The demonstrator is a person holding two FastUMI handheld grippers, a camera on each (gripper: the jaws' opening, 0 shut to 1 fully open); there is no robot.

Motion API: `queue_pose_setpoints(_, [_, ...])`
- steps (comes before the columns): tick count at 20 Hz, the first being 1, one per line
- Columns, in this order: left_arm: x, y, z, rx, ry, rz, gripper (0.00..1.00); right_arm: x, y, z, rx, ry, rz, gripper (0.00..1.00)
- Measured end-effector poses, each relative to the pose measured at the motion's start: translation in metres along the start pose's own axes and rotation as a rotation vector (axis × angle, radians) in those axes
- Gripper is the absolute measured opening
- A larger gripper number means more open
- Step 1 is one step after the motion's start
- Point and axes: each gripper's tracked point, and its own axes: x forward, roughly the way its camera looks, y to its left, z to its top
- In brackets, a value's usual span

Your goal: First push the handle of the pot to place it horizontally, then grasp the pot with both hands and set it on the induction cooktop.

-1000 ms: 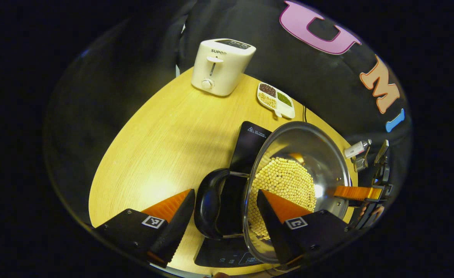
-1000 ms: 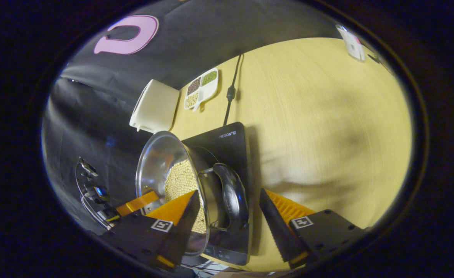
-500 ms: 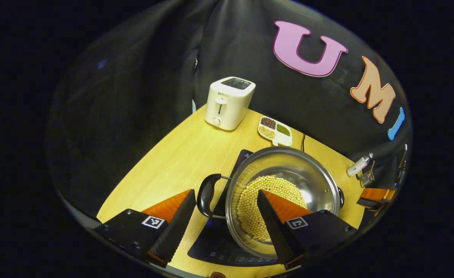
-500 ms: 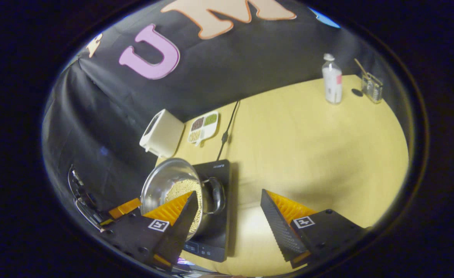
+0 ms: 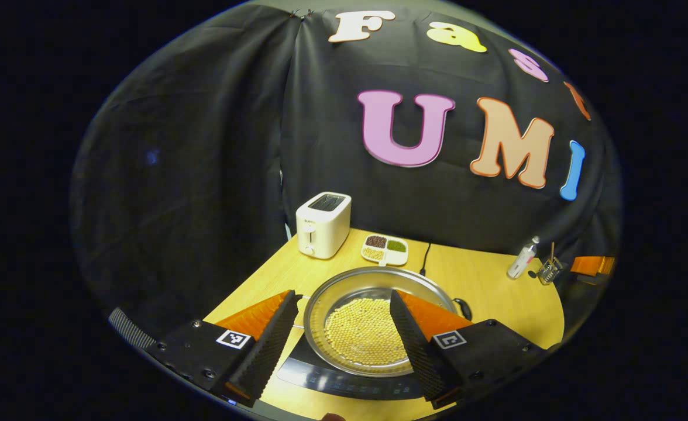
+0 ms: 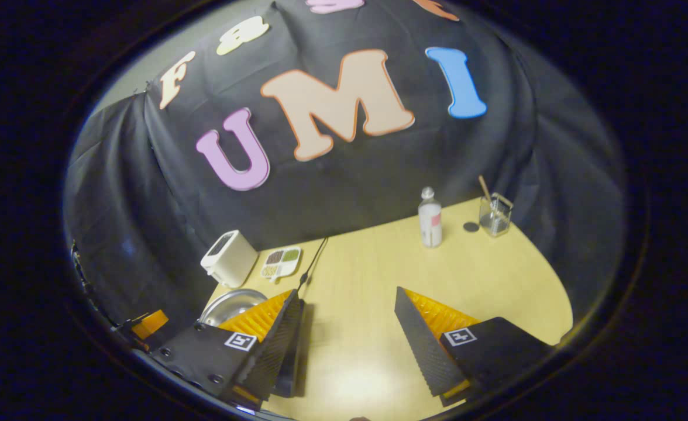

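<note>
The round stainless steel pot (image 5: 373, 327) with its layer of pale yellow beans sits flat on the black induction cooktop (image 5: 344, 383), so the placing looks done to me. The left gripper (image 5: 341, 339) hangs just above the pot, fingers spread wide and gripping nothing, which makes sense if it's letting go. The right gripper (image 6: 347, 339) is off to the pot's right over bare wooden table (image 6: 473, 275), also gaping and empty. Behind the pot are a white divided dish of grains (image 5: 384, 249) and a cream toaster (image 5: 322, 224); a small bottle (image 6: 430, 217) stands well off to the pot's right.
</note>
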Motion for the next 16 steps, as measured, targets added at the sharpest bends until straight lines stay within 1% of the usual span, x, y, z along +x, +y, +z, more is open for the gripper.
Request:
queue_pose_setpoints(3, [-0.036, -0.04, 0.034, 0.007, -0.127, -0.015, 0.97, -0.035, -0.016, 0.039, -0.061, -0.1, -0.003, 0.92])
queue_pose_setpoints(6, [-0.069, -0.06, 0.058, 0.041, -0.253, 0.014, 0.96, -0.07, -0.023, 0.074, -0.102, -0.192, 0.017, 0.92])
queue_pose_setpoints(8, [-0.09, -0.071, 0.069, 0.06, -0.311, 0.044, 0.96, -0.091, -0.027, 0.096, -0.121, -0.26, 0.037, 0.92])
queue_pose_setpoints(9, [-0.099, -0.076, 0.074, 0.07, -0.336, 0.054, 0.94, -0.099, -0.029, 0.105, -0.127, -0.287, 0.044, 0.92])
queue_pose_setpoints(10, [-0.107, -0.082, 0.075, 0.082, -0.358, 0.058, 0.96, -0.106, -0.033, 0.113, -0.13, -0.312, 0.049, 0.92])
queue_pose_setpoints(11, [-0.114, -0.09, 0.079, 0.091, -0.378, 0.056, 0.93, -0.113, -0.037, 0.121, -0.131, -0.339, 0.051, 0.92])
queue_pose_setpoints(13, [-0.126, -0.106, 0.083, 0.095, -0.41, 0.044, 0.93, -0.132, -0.048, 0.136, -0.129, -0.387, 0.051, 0.92])
queue_pose_setpoints(16, [-0.137, -0.128, 0.078, 0.073, -0.419, 0.012, 0.93, -0.149, -0.063, 0.147, -0.128, -0.433, 0.046, 0.92])
